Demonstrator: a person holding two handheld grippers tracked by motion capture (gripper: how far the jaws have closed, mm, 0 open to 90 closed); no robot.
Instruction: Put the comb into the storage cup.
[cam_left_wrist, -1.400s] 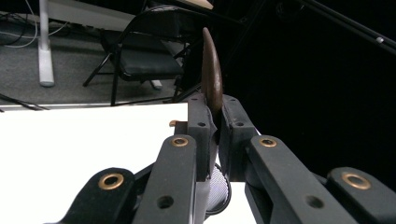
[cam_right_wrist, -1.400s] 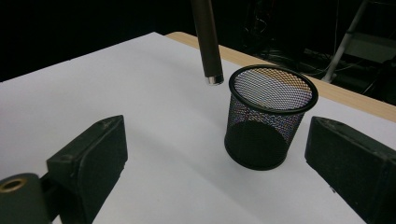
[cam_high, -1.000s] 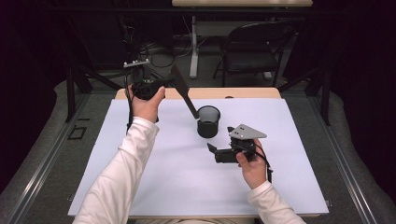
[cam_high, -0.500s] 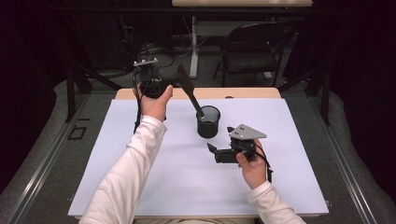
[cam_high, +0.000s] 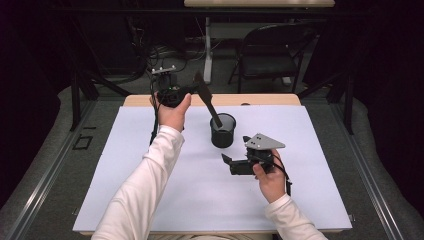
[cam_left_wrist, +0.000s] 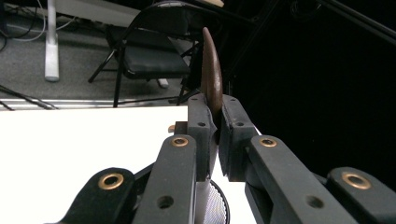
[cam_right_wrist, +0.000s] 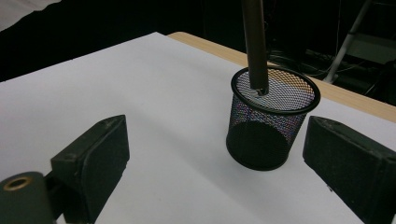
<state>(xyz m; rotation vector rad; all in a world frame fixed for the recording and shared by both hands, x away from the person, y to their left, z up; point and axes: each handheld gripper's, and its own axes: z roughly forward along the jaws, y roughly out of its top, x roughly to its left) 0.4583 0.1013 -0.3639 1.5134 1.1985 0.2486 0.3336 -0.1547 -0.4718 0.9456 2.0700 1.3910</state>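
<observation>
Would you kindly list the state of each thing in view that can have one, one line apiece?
Left gripper: shut on the spatula's blade end.
Spatula: tilted, handle end lowered inside the mesh cup.
Mesh cup: upright on the white mat, with the handle's tip inside.
Right gripper: open, jaws wide, nothing between the pads, low over the mat near the cup.
White mat: flat on the table.

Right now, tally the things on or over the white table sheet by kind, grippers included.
Grippers: 2, the left gripper shut on the utensil and the right gripper open
Black mesh cup: 1
Dark utensil, its handle end lowered into the cup: 1
Total: 4
</observation>
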